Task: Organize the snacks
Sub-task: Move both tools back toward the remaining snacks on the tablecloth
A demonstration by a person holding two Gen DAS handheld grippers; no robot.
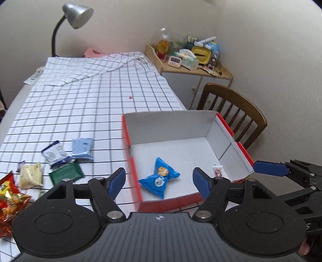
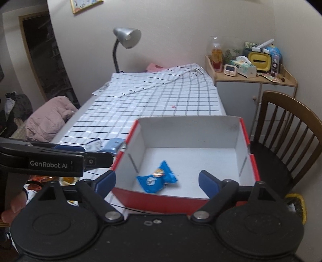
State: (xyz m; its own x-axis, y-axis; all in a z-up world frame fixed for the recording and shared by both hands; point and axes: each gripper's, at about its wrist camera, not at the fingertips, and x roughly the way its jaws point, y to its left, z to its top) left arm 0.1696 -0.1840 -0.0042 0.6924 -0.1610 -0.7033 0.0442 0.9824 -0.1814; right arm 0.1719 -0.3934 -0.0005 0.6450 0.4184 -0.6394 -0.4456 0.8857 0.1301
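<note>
A red box with a white inside point(image 1: 229, 149) point(image 2: 244, 139) stands at the table's near right. A blue cookie packet point(image 1: 159, 178) point(image 2: 156, 178) and a small pink candy point(image 1: 218, 171) lie in it. My left gripper point(image 1: 160, 180) is open and empty, over the box's near left corner. My right gripper point(image 2: 157, 180) is open and empty, over the box's near wall. Loose snacks lie left of the box: a light blue packet point(image 1: 82, 148), a blue-white packet point(image 1: 54, 154), a green packet point(image 1: 66, 175), a beige packet point(image 1: 31, 175) and a red bag point(image 1: 9, 198).
The table has a checked cloth point(image 1: 96, 94). A desk lamp point(image 1: 75, 16) stands at the far end. A wooden chair point(image 1: 231, 108) stands right of the box. A cluttered side cabinet point(image 1: 191, 68) is behind it. A pink jacket point(image 2: 52, 119) lies left of the table.
</note>
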